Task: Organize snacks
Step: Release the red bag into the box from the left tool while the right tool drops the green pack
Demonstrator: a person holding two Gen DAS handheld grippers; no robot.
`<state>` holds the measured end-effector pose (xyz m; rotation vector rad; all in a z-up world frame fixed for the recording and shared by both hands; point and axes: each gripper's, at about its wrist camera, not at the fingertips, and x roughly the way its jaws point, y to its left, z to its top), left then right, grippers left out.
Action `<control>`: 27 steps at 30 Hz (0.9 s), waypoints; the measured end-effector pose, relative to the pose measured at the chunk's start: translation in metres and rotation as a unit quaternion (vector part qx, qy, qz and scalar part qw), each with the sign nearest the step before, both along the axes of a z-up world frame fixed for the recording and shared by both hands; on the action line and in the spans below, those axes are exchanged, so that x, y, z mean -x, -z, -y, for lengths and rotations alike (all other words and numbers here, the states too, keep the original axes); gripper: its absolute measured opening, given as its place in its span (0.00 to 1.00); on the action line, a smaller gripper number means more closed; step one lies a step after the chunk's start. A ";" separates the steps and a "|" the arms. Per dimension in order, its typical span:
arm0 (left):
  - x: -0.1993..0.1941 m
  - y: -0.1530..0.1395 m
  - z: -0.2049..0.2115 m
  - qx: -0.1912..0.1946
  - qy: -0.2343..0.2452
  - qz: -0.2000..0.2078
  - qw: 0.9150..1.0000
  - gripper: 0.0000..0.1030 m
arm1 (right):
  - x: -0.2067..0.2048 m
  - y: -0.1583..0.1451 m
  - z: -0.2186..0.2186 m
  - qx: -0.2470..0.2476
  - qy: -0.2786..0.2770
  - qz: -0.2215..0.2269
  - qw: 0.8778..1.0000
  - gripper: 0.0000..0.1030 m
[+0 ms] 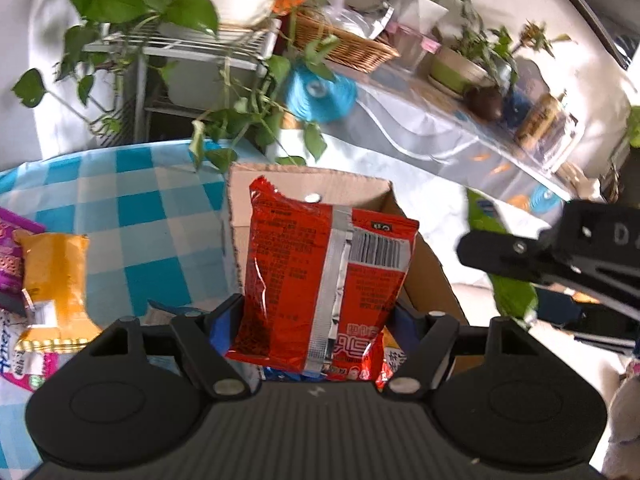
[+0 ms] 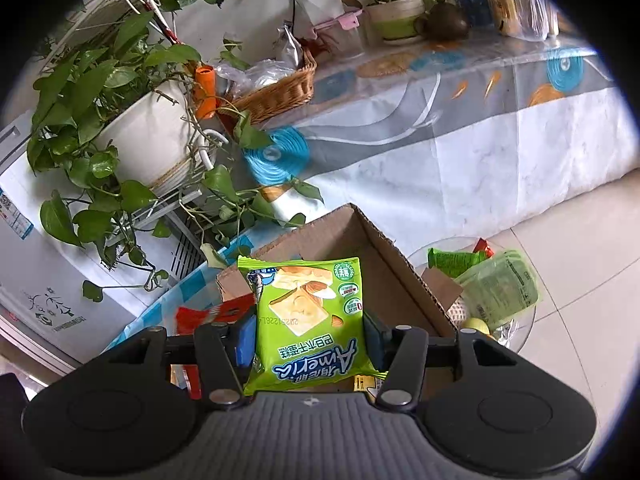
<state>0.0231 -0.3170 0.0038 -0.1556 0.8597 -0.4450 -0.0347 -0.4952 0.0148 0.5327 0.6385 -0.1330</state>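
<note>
Both claws carrying snack packets toward the cardboard box (image 1: 312, 200)

The tall, limp red packet (image 1: 324, 276) could snag the box rim or flop outside if let go early. It stands clenched in the left claw (image 1: 320, 320), just before the box on the checked bench (image 1: 132, 200). The right claw (image 2: 310, 340) grips a green packet (image 2: 308, 320) above the same box.

The glossy red foil snack packet (image 1: 320, 280) hides most of the brown cardboard box (image 1: 348, 192) and covers the packets below it; purple wrapper (image 1: 12, 256) cut off at the left edge; far potted plant (image 1: 168, 0) blurred; red packet's small print too fine to read
</note>
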 end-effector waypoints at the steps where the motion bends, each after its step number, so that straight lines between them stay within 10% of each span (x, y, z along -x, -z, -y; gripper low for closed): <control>1: 0.002 0.000 0.002 0.000 0.008 0.004 1.000 0.74 | -0.001 0.001 0.000 0.000 0.000 -0.002 1.000 0.58; 7: 0.007 -0.010 -0.006 -0.002 0.014 0.029 0.999 0.83 | 0.000 0.003 0.003 -0.022 0.010 -0.003 1.000 0.77; 27: 0.010 0.017 -0.089 -0.052 -0.056 0.027 0.997 0.85 | -0.005 0.007 -0.008 -0.073 -0.026 0.001 0.997 0.80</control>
